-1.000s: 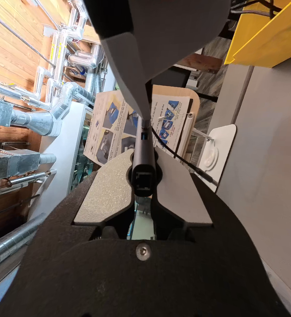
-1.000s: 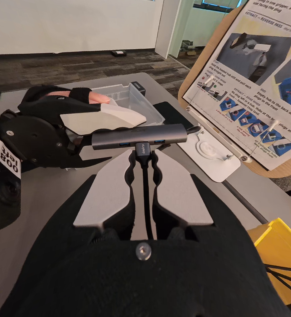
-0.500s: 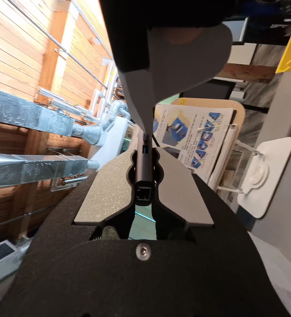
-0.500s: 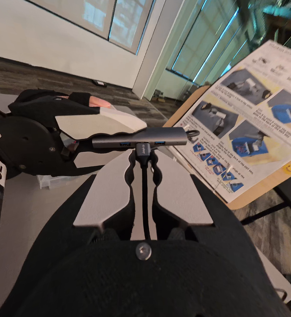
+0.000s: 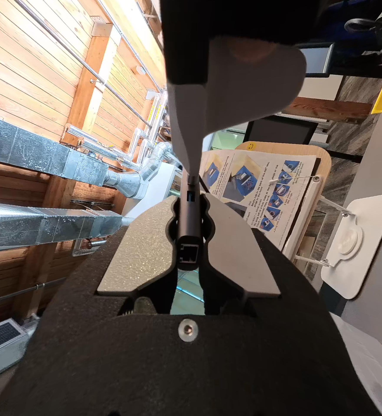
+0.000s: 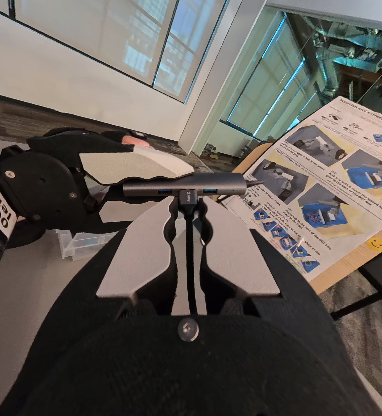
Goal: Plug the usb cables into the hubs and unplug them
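The hub [image 6: 183, 185], a slim grey bar, sits crosswise just ahead of the right gripper [image 6: 188, 203], held up in the air above the table [image 6: 23, 292]. The left gripper [image 5: 188, 216] has its fingers pinched narrow on one end of the hub, so the bar runs straight out along that tool's own line of sight, with an end socket facing its camera. The right gripper is closed tight on the plug [image 6: 187, 199] of a black cable [image 6: 190, 258], which trails back between its fingers toward the handle. The plug's body meets the long side of the hub squarely, at the middle socket, with an empty blue socket on either side of it. No bare metal shows between plug and hub, so it looks seated, or very nearly so.

By my reading this is the turning point between plugging in and pulling out. The next move calls for the left tool to hold the hub steady while the right draws the plug straight back along its own axis, without twisting, since a sideways pull would likely jam it or tilt the bar in its grip. An instruction sheet [image 6: 320, 191] stands on a wooden board beyond both tools.
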Demonstrator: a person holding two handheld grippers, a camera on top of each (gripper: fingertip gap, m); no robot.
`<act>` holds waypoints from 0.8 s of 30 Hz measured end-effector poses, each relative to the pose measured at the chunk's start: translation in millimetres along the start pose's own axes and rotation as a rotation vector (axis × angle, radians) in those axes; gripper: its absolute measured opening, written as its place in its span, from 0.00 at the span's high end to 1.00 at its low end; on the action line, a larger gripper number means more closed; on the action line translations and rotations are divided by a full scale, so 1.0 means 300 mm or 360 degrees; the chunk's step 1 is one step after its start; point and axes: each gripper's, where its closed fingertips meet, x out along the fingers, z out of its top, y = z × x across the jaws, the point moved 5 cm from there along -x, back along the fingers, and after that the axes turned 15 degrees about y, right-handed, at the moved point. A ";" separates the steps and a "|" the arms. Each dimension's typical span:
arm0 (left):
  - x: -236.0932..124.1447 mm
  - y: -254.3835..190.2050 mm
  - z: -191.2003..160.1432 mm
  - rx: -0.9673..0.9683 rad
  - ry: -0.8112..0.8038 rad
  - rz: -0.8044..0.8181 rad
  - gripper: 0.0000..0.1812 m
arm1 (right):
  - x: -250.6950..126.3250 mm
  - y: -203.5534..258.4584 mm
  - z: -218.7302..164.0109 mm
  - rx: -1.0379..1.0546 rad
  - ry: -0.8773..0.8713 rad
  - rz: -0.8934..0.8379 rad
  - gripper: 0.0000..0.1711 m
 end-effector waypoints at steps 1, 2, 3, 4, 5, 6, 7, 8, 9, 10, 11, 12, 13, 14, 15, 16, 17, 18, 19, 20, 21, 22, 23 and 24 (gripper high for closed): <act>-0.001 -0.001 0.002 -0.0012 0.0001 -0.0014 0.91 | -0.001 -0.002 0.000 0.0013 -0.0001 0.0017 0.90; -0.001 -0.002 0.002 -0.0012 0.0002 -0.0020 0.91 | -0.001 -0.002 -0.001 0.0022 0.0004 0.0025 0.90; -0.002 -0.002 0.002 -0.0007 0.0003 -0.0016 0.91 | -0.002 -0.002 -0.001 0.0018 0.0008 0.0022 0.90; -0.002 -0.002 0.003 -0.0009 0.0003 -0.0014 0.91 | -0.002 0.000 0.000 0.0005 0.0011 0.0012 0.90; -0.003 -0.002 0.003 -0.0013 0.0005 -0.0015 0.91 | -0.002 0.001 0.000 0.0001 0.0015 0.0003 0.90; -0.002 -0.004 0.002 -0.0013 0.0010 -0.0019 0.91 | -0.001 0.000 0.000 0.0006 0.0024 -0.0003 0.90; -0.001 -0.005 0.003 -0.0014 0.0017 -0.0014 0.91 | 0.000 0.000 0.000 0.0015 0.0027 -0.0008 0.90; 0.000 -0.007 0.003 -0.0014 0.0024 -0.0016 0.91 | 0.001 -0.001 -0.002 0.0020 0.0029 -0.0011 0.90; 0.001 -0.009 0.002 -0.0014 0.0031 -0.0022 0.91 | 0.003 -0.003 -0.004 0.0026 0.0034 -0.0010 0.90; 0.002 -0.011 0.001 -0.0011 0.0030 -0.0021 0.91 | 0.005 -0.004 -0.006 0.0036 0.0034 -0.0002 0.89; 0.002 -0.012 0.000 -0.0008 0.0027 -0.0019 0.91 | 0.007 -0.004 -0.007 0.0038 0.0033 0.0004 0.89; 0.003 -0.013 -0.002 -0.0012 0.0026 -0.0024 0.91 | 0.008 -0.004 -0.009 0.0036 0.0034 0.0006 0.89; 0.005 -0.015 -0.003 -0.0016 0.0025 -0.0035 0.91 | 0.010 -0.006 -0.010 0.0039 0.0040 0.0008 0.89; 0.009 -0.021 -0.007 -0.0015 0.0019 -0.0070 0.91 | 0.014 -0.009 -0.013 0.0046 0.0068 0.0017 0.89; 0.013 -0.028 -0.012 -0.0023 0.0009 -0.0114 0.91 | 0.020 -0.013 -0.020 0.0051 0.0112 0.0038 0.89; 0.017 -0.037 -0.016 -0.0030 -0.0008 -0.0137 0.91 | 0.025 -0.016 -0.025 0.0068 0.0137 0.0073 0.89; 0.020 -0.045 -0.021 -0.0043 -0.0028 -0.0165 0.91 | 0.027 -0.018 -0.030 0.0103 0.0155 0.0124 0.89; 0.024 -0.054 -0.026 -0.0065 -0.0027 -0.0209 0.91 | 0.026 -0.022 -0.034 0.0146 0.0180 0.0195 0.88; 0.029 -0.062 -0.035 -0.0082 -0.0015 -0.0247 0.91 | 0.016 -0.028 -0.036 0.0185 0.0200 0.0282 0.86; 0.034 -0.072 -0.044 -0.0092 -0.0010 -0.0295 0.91 | -0.007 -0.040 -0.035 0.0227 0.0210 0.0364 0.84; 0.039 -0.084 -0.052 -0.0107 -0.0014 -0.0359 0.91 | -0.039 -0.055 -0.033 0.0262 0.0209 0.0451 0.82; 0.039 -0.097 -0.057 -0.0115 -0.0045 -0.0440 0.91 | -0.077 -0.073 -0.031 0.0293 0.0194 0.0532 0.80; 0.039 -0.104 -0.062 -0.0134 -0.0065 -0.0493 0.91 | -0.117 -0.095 -0.031 0.0309 0.0161 0.0595 0.80; 0.035 -0.111 -0.064 -0.0142 -0.0108 -0.0555 0.91 | -0.151 -0.119 -0.037 0.0306 0.0124 0.0630 0.80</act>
